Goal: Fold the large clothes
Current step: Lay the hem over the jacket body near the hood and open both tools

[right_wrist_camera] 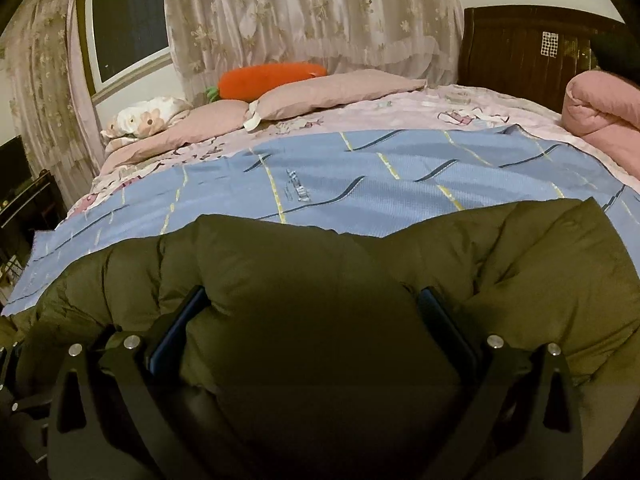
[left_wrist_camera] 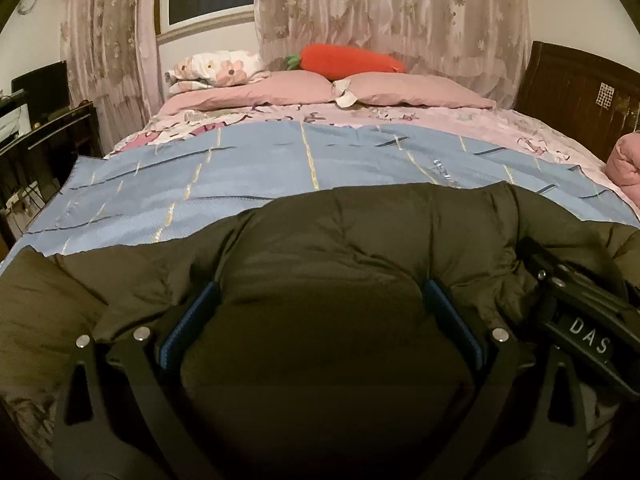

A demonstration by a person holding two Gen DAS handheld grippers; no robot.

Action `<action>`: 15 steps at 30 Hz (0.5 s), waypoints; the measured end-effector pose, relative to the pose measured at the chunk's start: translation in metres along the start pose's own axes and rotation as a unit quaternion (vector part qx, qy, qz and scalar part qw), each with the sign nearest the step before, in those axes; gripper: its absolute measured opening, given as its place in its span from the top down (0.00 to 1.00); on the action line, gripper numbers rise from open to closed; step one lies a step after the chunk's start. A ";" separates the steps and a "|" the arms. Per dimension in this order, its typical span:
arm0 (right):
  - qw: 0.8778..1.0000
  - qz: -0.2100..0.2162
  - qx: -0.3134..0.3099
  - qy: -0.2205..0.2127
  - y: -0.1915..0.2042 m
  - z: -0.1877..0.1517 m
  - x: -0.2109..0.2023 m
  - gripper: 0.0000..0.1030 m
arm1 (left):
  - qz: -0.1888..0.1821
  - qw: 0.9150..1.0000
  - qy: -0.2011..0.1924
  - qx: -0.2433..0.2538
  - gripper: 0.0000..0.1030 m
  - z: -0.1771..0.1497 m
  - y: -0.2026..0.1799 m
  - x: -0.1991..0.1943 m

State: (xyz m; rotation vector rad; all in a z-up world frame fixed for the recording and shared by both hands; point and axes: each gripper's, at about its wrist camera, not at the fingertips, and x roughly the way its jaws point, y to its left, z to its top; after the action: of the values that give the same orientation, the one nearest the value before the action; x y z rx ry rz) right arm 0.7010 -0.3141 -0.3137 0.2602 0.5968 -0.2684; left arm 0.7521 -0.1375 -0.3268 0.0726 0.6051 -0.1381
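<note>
A dark olive puffer jacket [left_wrist_camera: 340, 240] lies bunched on the blue cloth at the near edge of the bed; it also shows in the right wrist view [right_wrist_camera: 360, 264]. My left gripper [left_wrist_camera: 320, 304] has its blue-padded fingers [left_wrist_camera: 192, 320] wide apart with a thick fold of the jacket bulging between them. My right gripper [right_wrist_camera: 312, 316] stands the same way, its fingers [right_wrist_camera: 444, 320] spread around a thick bulge of the jacket. The right gripper's body [left_wrist_camera: 580, 304] shows at the right of the left wrist view, pressed into the jacket.
A blue patterned cloth [left_wrist_camera: 280, 168] covers the pink floral bedsheet [left_wrist_camera: 400, 116]. Pink pillows [left_wrist_camera: 400, 92], a floral pillow [left_wrist_camera: 216, 68] and a carrot plush [left_wrist_camera: 352, 60] lie at the far side. A rolled pink quilt [right_wrist_camera: 604, 112] and dark headboard [right_wrist_camera: 520, 48] stand right. Dark furniture [left_wrist_camera: 40, 140] stands left.
</note>
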 end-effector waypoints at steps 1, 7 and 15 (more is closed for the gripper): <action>1.000 0.000 0.000 0.001 0.000 0.000 0.000 0.01 | 0.001 1.000 0.001 0.001 0.02 0.000 0.000 0.000; 1.000 -0.001 0.002 0.008 -0.001 0.000 0.002 0.01 | 0.008 1.000 0.005 0.006 0.02 0.001 -0.003 0.000; 0.999 0.026 0.037 0.002 -0.022 0.021 -0.048 0.01 | -0.044 0.996 0.072 -0.003 0.02 0.015 0.010 -0.034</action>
State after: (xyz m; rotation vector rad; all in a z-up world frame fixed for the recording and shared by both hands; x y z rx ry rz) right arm 0.6664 -0.3328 -0.2723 0.3476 0.5832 -0.2396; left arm 0.7341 -0.1253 -0.2950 0.0509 0.7539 -0.2177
